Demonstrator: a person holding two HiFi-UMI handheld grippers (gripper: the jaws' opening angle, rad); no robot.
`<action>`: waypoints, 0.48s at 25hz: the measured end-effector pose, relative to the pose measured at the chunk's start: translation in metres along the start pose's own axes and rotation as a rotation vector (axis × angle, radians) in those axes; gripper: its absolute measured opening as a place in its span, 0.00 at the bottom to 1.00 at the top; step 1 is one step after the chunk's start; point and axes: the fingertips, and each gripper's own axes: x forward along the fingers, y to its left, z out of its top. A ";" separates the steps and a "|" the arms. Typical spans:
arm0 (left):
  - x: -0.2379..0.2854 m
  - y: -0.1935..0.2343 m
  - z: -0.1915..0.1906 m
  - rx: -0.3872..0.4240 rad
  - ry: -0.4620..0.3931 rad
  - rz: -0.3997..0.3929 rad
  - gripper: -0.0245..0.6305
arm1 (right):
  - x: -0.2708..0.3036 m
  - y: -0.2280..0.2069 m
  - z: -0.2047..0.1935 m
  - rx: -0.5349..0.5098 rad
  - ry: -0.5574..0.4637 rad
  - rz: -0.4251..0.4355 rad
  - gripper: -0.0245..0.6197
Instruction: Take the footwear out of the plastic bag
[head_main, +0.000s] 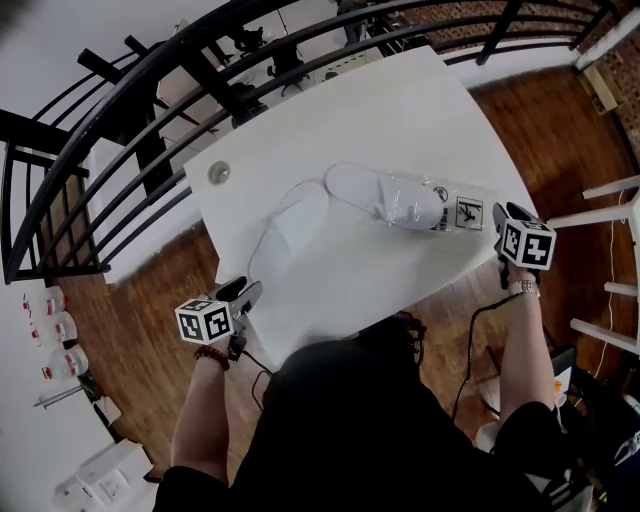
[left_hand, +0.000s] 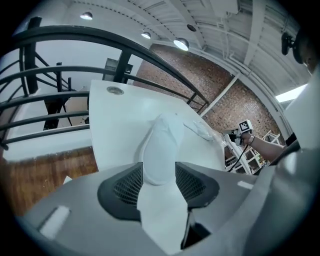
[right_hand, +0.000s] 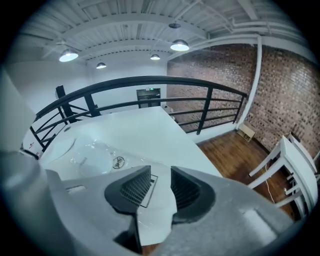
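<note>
Two white slippers lie on the white table (head_main: 400, 110). One slipper (head_main: 285, 235) lies bare at the left, and its heel end shows between my left gripper's jaws (left_hand: 161, 145). The other slipper (head_main: 385, 195) is inside a clear plastic bag (head_main: 440, 210) with a printed label (head_main: 468, 212). My left gripper (head_main: 245, 295) (left_hand: 157, 170) is open at the bare slipper's heel, its pads off it. At the table's right edge my right gripper (head_main: 503, 225) (right_hand: 160, 182) is open over the bag's labelled end (right_hand: 120, 162), not pressing on it.
A black railing (head_main: 120, 110) curves round the table's far and left sides. A round grommet (head_main: 218, 172) sits in the table's left corner. White chair frames (head_main: 610, 250) stand to the right on the wood floor. Several bottles (head_main: 50, 330) stand at the far left.
</note>
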 end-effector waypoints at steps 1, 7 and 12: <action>0.001 -0.003 0.004 0.010 -0.008 -0.004 0.37 | 0.000 0.012 0.006 -0.025 -0.016 0.030 0.21; 0.005 -0.024 0.037 0.068 -0.056 -0.040 0.37 | 0.001 0.100 0.031 -0.186 -0.055 0.232 0.21; 0.016 -0.052 0.059 0.124 -0.076 -0.078 0.37 | 0.010 0.164 0.030 -0.300 -0.021 0.366 0.21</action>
